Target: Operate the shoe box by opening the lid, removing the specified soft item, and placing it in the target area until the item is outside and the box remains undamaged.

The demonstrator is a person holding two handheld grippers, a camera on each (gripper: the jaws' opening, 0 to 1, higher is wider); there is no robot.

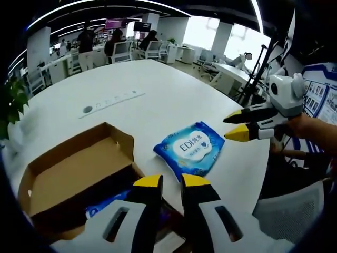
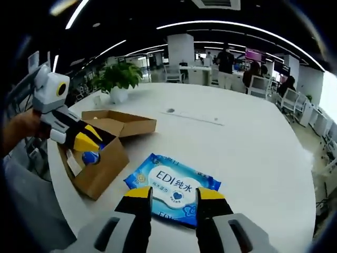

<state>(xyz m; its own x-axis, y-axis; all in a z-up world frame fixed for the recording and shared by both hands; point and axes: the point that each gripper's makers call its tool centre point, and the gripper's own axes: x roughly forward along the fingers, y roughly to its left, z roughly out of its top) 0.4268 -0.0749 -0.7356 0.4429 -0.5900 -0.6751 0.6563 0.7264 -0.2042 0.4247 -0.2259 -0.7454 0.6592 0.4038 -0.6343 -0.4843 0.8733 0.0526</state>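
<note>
**Wipes pack out on the counter, box open, both tools free**

- Box [image 2: 100, 153]: brown cardboard, lid [image 2: 124, 124] folded back flat on the white counter [image 2: 247, 153]. It sits near the counter edge on the person's left. Walls look square and untorn from both views. Judgement: the lid lies fully back so nothing has to be held open while reaching in.

- Wipes pack [image 2: 174, 190]: blue and white soft pack, lying flat on the counter just beside the open box, not touching it as far as I can tell. In the left gripper view the wipes pack [image 1: 189, 149] sits right of the box [image 1: 68, 184], between the 2 tools. Judgement: this looks like the target area, clear of the box so it cannot slide back in.

- Left tool [image 1: 171, 182]: yellow tips parted by a narrow gap, pinching nothing. In the right gripper view the left tool [image 2: 87, 138] hangs over the box mouth, next to something blue [image 2: 90, 157] inside. Cannot tell what that blue thing is.

- Right tool [image 2: 174, 193]: tips spread, nothing between them, poised just above the near edge of the pack. In the left gripper view the right tool [image 1: 238, 124] is off to the pack's right, jaws apart.

- Judgement: 1 item is out; the main step reads as done, unless the blue thing inside also counts.
</note>
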